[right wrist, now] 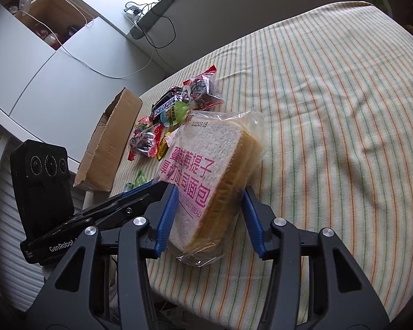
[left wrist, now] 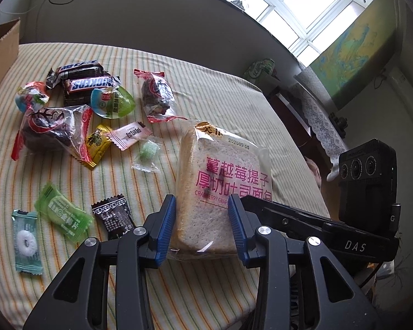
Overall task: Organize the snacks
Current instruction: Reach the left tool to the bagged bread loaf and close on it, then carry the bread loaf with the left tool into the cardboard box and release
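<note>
A bagged slice pack of cranberry toast bread (left wrist: 220, 181) stands tilted on the striped cloth. My left gripper (left wrist: 202, 228) has its blue pads against both sides of the pack's near end. In the right wrist view the bread (right wrist: 206, 176) sits between my right gripper's (right wrist: 209, 220) pads; the left pad touches it, the right pad stands a little off. Loose snacks lie to the left: Snickers bars (left wrist: 88, 84), a green jelly cup (left wrist: 114, 101), wrapped dark cakes (left wrist: 52, 126), and small candies (left wrist: 60, 214).
A cardboard box (right wrist: 110, 143) stands at the cloth's far left edge, its flap (left wrist: 2, 44) in the left wrist view. The other gripper's camera block (left wrist: 367, 187) is at the right. The striped table (right wrist: 330, 110) stretches right. A lace-covered cabinet (left wrist: 316, 115) stands beyond.
</note>
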The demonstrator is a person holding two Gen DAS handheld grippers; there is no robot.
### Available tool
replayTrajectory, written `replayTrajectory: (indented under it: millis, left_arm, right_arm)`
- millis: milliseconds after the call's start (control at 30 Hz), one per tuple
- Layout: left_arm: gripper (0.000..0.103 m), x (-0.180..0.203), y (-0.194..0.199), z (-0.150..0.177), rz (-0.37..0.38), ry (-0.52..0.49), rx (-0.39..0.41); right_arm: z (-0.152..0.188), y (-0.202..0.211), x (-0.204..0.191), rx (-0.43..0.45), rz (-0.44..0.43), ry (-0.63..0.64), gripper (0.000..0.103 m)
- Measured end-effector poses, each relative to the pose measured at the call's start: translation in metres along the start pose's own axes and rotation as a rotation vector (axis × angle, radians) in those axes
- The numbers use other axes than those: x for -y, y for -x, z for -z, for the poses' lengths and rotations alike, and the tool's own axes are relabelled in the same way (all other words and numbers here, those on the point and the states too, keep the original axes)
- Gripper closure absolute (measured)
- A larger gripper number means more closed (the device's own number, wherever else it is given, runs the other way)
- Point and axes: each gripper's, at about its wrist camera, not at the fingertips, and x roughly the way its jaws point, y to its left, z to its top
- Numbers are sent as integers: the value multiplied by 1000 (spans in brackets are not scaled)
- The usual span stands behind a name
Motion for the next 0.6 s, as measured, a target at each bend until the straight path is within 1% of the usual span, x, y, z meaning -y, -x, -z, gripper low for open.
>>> replayTrajectory:
  millis: [267, 433, 600]
  left_arm:
    - [67, -5, 31, 2, -22, 3, 66]
    - [67, -14, 63, -4, -40, 12, 131]
    - [67, -34, 101, -8, -69, 32, 212]
  right_arm:
    - [-6, 0, -38, 7, -16, 62, 55]
    - [-16, -8, -76, 5, -43, 128, 55]
    - [-26, -26, -122, -5, -79, 204, 55]
